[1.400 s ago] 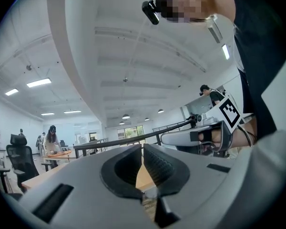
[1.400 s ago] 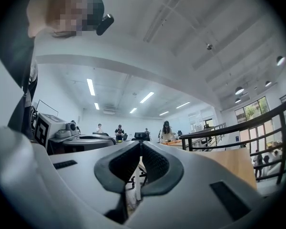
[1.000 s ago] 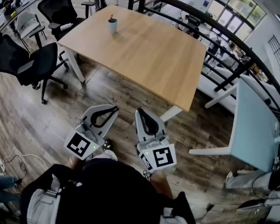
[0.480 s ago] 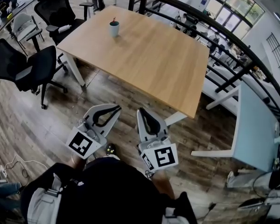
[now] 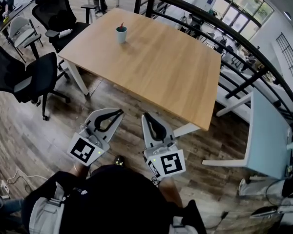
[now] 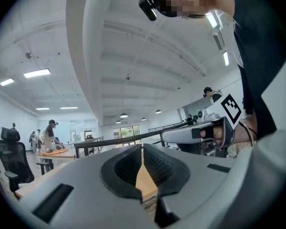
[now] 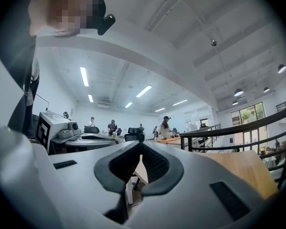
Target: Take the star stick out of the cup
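Note:
A pale blue cup stands near the far left corner of the wooden table, with a thin reddish stick poking out of its top; no star shape can be made out at this distance. Both grippers are held close to my body, over the floor short of the table's near edge and far from the cup. My left gripper is shut with nothing in it. The right gripper is shut and empty too. Neither gripper view shows the cup.
Black office chairs stand left of the table, another chair at the far left. A black railing runs behind and right of the table. A light blue table is at right. People stand at a distant desk.
The head view has shifted a little, so the table and cup sit slightly further right in the picture. Both grippers stay shut in the same place before my body.

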### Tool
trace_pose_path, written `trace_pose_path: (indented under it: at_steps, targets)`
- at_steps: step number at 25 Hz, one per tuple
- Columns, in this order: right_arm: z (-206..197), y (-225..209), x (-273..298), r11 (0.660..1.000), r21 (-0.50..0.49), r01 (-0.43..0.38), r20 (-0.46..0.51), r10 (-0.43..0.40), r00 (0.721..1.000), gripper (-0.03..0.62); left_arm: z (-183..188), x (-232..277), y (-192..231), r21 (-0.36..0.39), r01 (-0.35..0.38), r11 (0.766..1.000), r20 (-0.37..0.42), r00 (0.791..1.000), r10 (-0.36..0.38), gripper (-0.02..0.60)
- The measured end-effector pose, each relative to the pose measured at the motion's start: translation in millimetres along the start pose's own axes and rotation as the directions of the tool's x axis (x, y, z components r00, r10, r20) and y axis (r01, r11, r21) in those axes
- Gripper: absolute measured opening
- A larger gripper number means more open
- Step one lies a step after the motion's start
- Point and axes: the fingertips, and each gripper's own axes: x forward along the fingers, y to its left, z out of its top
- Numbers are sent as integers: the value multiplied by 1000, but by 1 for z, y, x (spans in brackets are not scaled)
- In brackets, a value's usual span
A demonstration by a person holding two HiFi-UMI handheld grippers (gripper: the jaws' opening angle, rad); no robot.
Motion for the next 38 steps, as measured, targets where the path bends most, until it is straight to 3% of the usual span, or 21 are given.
trace_pose_path:
  at_steps: [2, 9, 23, 32, 38]
  targets:
    - [-1, 1, 11, 1000, -4, 5, -2, -5, 1000, 26, -3, 0, 8, 34, 10, 999, -9, 1000, -10, 23]
    - [-8, 10, 49, 1000, -3, 15, -2, -15, 1000, 26, -13, -10, 46, -57, 12, 998, 27, 1000, -10, 23]
    - [-19, 6, 109, 999, -15, -34, 0, 34, 999, 26, -37, -16, 106, -56, -67, 996, 0, 998, 67, 23]
    - [-18, -32, 207, 998, 1, -66, 47, 66, 997, 26, -53, 5, 195, -34, -145, 989, -31, 989, 144, 23]
    - [-10, -53, 266, 996, 9, -93, 59, 93, 994, 26, -58, 35, 249, -31, -156, 987, -46, 987, 154, 23]
